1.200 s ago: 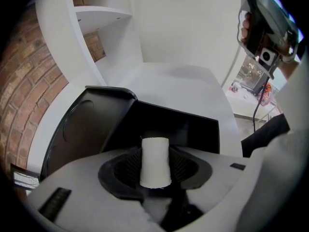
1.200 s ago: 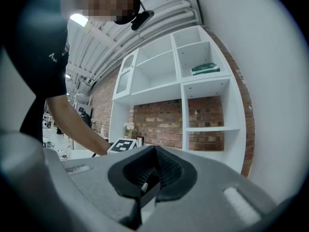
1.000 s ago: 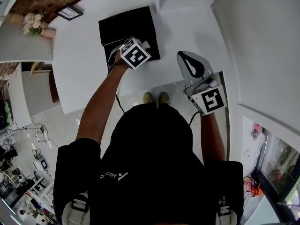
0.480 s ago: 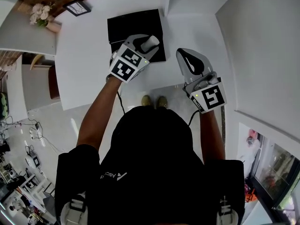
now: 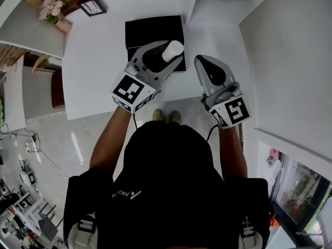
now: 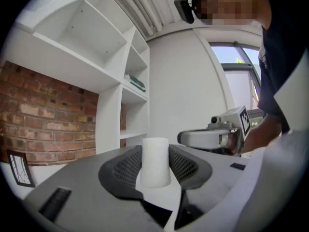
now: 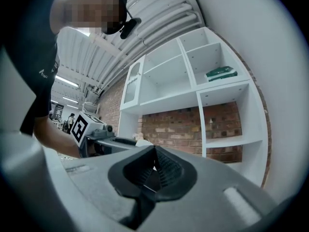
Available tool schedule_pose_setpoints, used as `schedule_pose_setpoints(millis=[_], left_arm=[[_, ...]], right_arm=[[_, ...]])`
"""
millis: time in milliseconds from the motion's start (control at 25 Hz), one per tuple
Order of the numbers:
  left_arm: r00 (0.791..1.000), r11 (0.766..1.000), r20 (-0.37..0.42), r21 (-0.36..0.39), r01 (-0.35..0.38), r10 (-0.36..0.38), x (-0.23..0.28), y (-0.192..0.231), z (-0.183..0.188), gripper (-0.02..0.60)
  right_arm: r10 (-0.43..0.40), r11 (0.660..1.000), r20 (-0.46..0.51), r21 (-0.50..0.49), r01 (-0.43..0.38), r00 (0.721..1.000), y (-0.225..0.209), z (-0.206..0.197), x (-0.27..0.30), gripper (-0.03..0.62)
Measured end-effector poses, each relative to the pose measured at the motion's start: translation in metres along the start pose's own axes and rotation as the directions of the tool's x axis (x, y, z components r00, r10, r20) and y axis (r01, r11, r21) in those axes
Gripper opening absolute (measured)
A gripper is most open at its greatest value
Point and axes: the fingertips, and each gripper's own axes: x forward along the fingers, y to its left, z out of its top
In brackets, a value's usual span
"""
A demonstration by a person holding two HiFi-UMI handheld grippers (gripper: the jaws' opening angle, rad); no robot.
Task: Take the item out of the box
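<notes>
- White cylinder [image 5: 173, 51] is held in the air over the white counter [image 5: 98, 61].
- Black box [image 5: 150, 27] lies flat on that counter, partly under the left claw.
- Left claw [image 6: 155, 163] pinches the cylinder between its pads.
- Right claw [image 7: 154, 161], pressed together and empty, hovers just beside it.

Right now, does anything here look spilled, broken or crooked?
Nothing stands out. The black box lies flat on the white table, the left tongs grip a white cylinder squarely, and the right tongs are shut and empty. No spill or damage shows.
</notes>
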Motion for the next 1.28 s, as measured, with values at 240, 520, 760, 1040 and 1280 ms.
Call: schedule_pose_setpoints(millis=[240, 520, 760, 1040, 1280], left_arm=[[0.993, 1.000, 0.113, -0.017, -0.010, 0.012, -0.017, -0.014, 0.025, 0.172], [0.989, 0.999, 0.145, -0.019, -0.026, 0.028, -0.031, -0.022, 0.034, 0.172], [0.987, 0.999, 0.157, -0.016, -0.029, 0.031, -0.037, -0.025, 0.038, 0.172], [0.989, 1.000, 0.148, -0.016, -0.019, 0.022, -0.038, -0.030, 0.037, 0.172], [0.988, 1.000, 0.151, -0.019, -0.017, 0.019, -0.039, -0.031, 0.038, 0.172]], right_arm=[[0.014, 1.000, 0.031, 0.006, -0.014, 0.999, 0.013, 0.012, 0.001, 0.002], [0.024, 1.000, 0.057, 0.006, -0.025, 0.998, 0.023, 0.019, -0.002, 0.002], [0.035, 0.999, 0.068, 0.006, -0.035, 0.997, 0.032, 0.020, -0.003, 0.002], [0.028, 1.000, 0.066, 0.006, -0.028, 0.997, 0.033, 0.019, -0.008, 0.002], [0.020, 1.000, 0.061, 0.004, -0.020, 0.998, 0.034, 0.018, -0.012, 0.002]])
